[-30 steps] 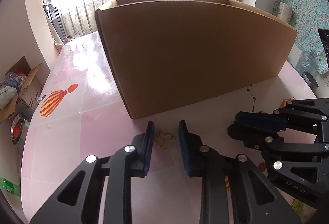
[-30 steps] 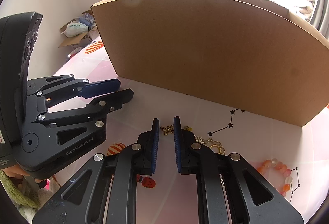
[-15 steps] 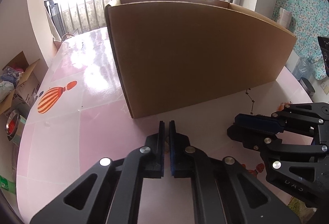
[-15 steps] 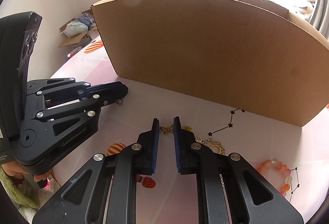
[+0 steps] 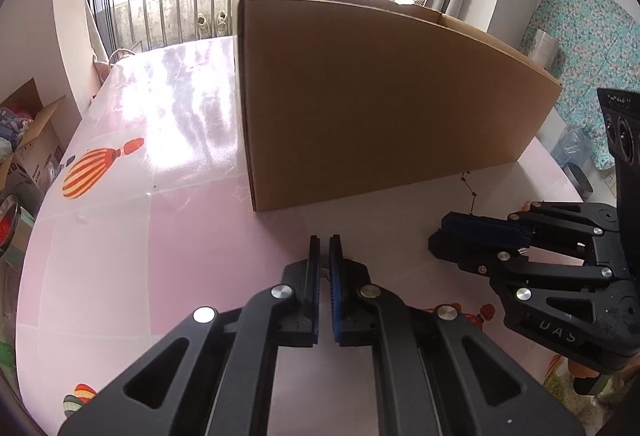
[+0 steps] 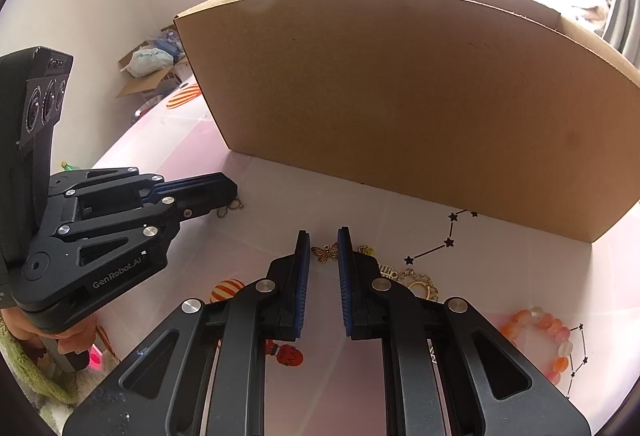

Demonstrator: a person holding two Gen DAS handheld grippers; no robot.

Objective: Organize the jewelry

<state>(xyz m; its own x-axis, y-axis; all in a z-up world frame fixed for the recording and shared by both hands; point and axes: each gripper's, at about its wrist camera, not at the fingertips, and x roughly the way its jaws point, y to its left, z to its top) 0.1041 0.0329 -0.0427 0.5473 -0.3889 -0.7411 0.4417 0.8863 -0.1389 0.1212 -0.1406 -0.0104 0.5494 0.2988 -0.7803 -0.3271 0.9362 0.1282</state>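
My left gripper (image 5: 324,242) is shut on a thin gold chain (image 6: 230,207) that dangles from its tips, held low over the pink table; the left gripper also shows in the right wrist view (image 6: 228,192). My right gripper (image 6: 323,242) stands slightly open and empty over a gold butterfly charm (image 6: 326,253); it also shows in the left wrist view (image 5: 448,232). A gold ring chain (image 6: 418,282) and an orange bead bracelet (image 6: 548,340) lie to its right. A tall cardboard box (image 6: 400,96) stands just beyond both grippers.
The pink table (image 5: 140,256) carries printed balloons (image 5: 100,168) and star patterns (image 6: 448,242). A small red figure charm (image 6: 286,354) lies under my right gripper. Boxes of clutter (image 5: 24,148) sit on the floor to the left.
My left gripper closed on the gold chain and has lifted it a little off the table. My right gripper has stayed in place.
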